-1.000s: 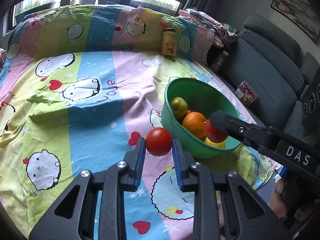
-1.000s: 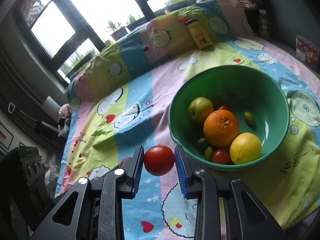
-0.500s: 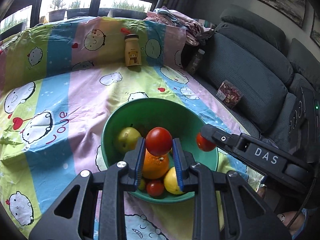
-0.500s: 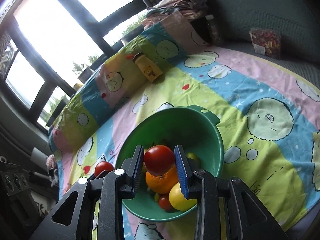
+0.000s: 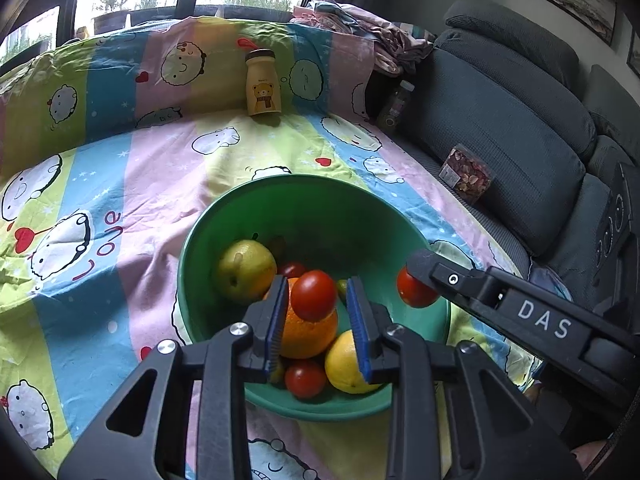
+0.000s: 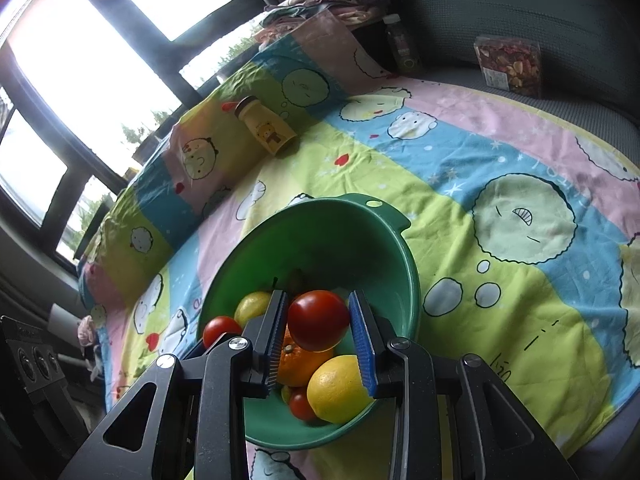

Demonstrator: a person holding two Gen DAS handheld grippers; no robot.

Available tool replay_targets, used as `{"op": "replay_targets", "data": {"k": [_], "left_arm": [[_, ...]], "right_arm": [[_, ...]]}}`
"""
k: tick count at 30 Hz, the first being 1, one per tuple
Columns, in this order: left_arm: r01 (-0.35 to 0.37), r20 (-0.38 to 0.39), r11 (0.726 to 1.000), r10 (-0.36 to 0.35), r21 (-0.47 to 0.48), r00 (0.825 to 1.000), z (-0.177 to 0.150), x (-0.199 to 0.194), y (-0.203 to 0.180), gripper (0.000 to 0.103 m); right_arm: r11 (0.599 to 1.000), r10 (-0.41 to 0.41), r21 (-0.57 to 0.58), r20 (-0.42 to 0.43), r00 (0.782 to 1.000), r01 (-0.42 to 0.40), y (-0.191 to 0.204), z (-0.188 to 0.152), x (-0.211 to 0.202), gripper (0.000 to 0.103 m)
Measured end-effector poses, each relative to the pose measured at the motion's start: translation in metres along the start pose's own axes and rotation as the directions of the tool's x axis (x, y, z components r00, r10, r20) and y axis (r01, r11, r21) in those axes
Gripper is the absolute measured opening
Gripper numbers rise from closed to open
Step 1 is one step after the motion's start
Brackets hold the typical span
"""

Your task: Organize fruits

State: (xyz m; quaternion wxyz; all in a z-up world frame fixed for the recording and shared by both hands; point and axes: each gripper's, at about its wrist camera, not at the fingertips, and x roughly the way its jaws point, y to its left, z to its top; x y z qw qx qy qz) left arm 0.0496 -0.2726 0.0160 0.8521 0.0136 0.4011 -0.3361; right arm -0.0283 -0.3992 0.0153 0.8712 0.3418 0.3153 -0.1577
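My left tool [image 5: 316, 308] hangs over the green bowl [image 5: 320, 208] on the bed; its jaws have just been opening, and the tomato [image 5: 314, 295] between them sits clear of both pads, above the orange [image 5: 308, 332]. To the right, my right tool [image 6: 318, 322] is clamped on another tomato [image 6: 319, 320] over the same bowl, above a lemon [image 6: 340, 388].

Tomato [image 5: 313, 295] between just-opening left hand-held gripper [image 5: 318, 328] pads, above green bowl [image 5: 320, 216].
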Motion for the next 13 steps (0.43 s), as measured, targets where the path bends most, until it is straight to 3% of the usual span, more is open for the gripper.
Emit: {"op": "replay_targets", "data": {"k": [1, 2, 3, 4, 6, 13], "left_arm": [[-0.003, 0.0, 1.0, 0.003, 0.004, 1.0, 0.0, -0.001, -0.001, 0.057], [-0.003, 0.007, 1.0, 0.003, 0.009, 1.0, -0.001, -0.002, -0.002, 0.066], [-0.005, 0.014, 1.0, 0.005, 0.015, 1.0, -0.001, -0.004, -0.003, 0.077], [-0.013, 0.019, 1.0, 0.013, 0.023, 1.0, -0.001, -0.006, -0.004, 0.081], [-0.035, 0.027, 0.999, 0.034, 0.036, 0.999, -0.002, -0.009, -0.006, 0.084], [-0.051, 0.047, 0.997, 0.049, 0.05, 0.998, -0.003, -0.017, -0.008, 0.087]], "right_arm": [[1.0, -0.008, -0.003, 0.003, 1.0, 0.008, 0.0, 0.0, -0.001, 0.034], [1.0, -0.008, -0.008, 0.009, 1.0, 0.008, 0.001, 0.0, -0.003, 0.036], [1.0, -0.008, -0.014, 0.017, 1.0, 0.008, 0.001, 0.0, -0.005, 0.046], [1.0, -0.008, -0.02, 0.027, 1.0, 0.009, 0.002, 0.0, -0.007, 0.06], [0.999, -0.01, -0.031, 0.056, 0.998, 0.011, 0.004, 0.0, -0.012, 0.067], [0.999, 0.0, -0.033, 0.087, 0.996, 0.003, 0.006, 0.0, -0.022, 0.07]]}}
